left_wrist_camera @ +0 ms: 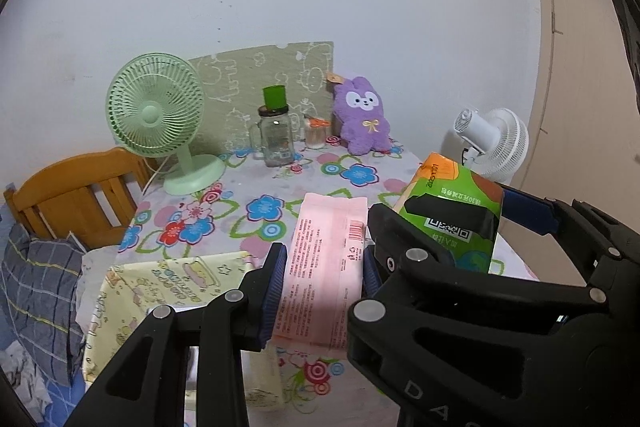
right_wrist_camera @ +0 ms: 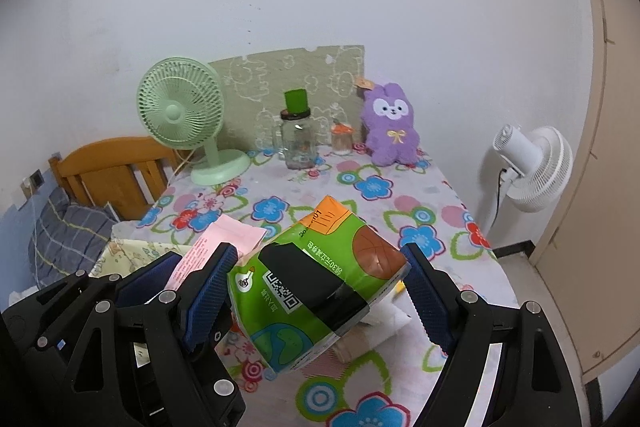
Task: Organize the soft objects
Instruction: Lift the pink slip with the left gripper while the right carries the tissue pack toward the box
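My left gripper (left_wrist_camera: 324,281) is shut on a pink tissue pack (left_wrist_camera: 328,259) and holds it above the floral table (left_wrist_camera: 256,187). My right gripper (right_wrist_camera: 320,295) is shut on a green tissue pack (right_wrist_camera: 316,291) with a QR code and holds it just right of the pink pack (right_wrist_camera: 224,239). The green pack (left_wrist_camera: 456,215) and the right gripper's fingers (left_wrist_camera: 528,211) also show in the left wrist view. A purple plush rabbit (left_wrist_camera: 362,115) sits upright at the table's back, also in the right wrist view (right_wrist_camera: 392,125). A yellow patterned soft pack (left_wrist_camera: 160,291) lies at the front left.
A green desk fan (left_wrist_camera: 156,115), a glass jar with a green top (left_wrist_camera: 276,135) and a small jar (left_wrist_camera: 316,133) stand at the back. A white standing fan (right_wrist_camera: 528,167) is right of the table. A wooden chair (left_wrist_camera: 76,195) and checked cloth (left_wrist_camera: 36,287) are left. White and beige soft items (right_wrist_camera: 384,319) lie under the green pack.
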The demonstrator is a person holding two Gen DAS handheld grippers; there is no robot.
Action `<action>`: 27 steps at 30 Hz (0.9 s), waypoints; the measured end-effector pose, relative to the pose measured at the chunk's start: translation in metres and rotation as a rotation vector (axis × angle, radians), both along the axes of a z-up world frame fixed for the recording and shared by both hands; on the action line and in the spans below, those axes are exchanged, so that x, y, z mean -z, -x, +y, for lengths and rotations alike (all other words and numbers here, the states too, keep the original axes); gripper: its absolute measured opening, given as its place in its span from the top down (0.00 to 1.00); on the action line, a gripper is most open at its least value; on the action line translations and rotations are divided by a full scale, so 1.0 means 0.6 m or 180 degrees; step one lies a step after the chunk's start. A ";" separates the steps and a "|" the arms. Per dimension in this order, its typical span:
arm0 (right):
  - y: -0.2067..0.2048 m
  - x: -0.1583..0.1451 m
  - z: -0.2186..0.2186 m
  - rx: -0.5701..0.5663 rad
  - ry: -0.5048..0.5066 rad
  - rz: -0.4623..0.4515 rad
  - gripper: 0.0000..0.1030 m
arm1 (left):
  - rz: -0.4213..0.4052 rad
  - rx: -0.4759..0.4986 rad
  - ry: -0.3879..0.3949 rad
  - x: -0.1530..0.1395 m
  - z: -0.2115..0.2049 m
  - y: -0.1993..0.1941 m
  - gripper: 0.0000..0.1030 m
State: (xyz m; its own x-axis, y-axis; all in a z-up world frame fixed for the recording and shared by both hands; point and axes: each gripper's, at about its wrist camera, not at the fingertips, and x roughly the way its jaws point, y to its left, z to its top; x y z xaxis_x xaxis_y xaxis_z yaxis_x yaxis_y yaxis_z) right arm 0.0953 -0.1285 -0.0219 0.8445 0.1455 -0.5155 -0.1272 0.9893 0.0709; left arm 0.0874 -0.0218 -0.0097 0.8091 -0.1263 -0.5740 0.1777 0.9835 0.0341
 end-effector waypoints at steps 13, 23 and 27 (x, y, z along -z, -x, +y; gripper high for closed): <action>-0.011 -0.013 0.070 -0.0302 0.0051 -0.0022 0.18 | 0.0014 -0.0181 0.0004 -0.003 0.072 -0.011 0.61; -0.037 -0.004 0.128 -0.0560 0.0049 0.0066 0.18 | 0.0059 -0.0377 -0.0092 0.010 0.129 -0.026 0.61; -0.046 0.002 0.149 -0.0663 0.0065 0.0096 0.18 | 0.0086 -0.0448 -0.0135 0.017 0.148 -0.032 0.61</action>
State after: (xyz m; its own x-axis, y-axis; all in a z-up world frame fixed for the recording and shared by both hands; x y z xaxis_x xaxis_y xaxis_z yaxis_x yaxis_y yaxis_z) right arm 0.1230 -0.0388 -0.0231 0.7814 0.3047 -0.5446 -0.3274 0.9431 0.0580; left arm 0.1068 0.0668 -0.0200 0.8013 0.0122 -0.5981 0.0396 0.9965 0.0733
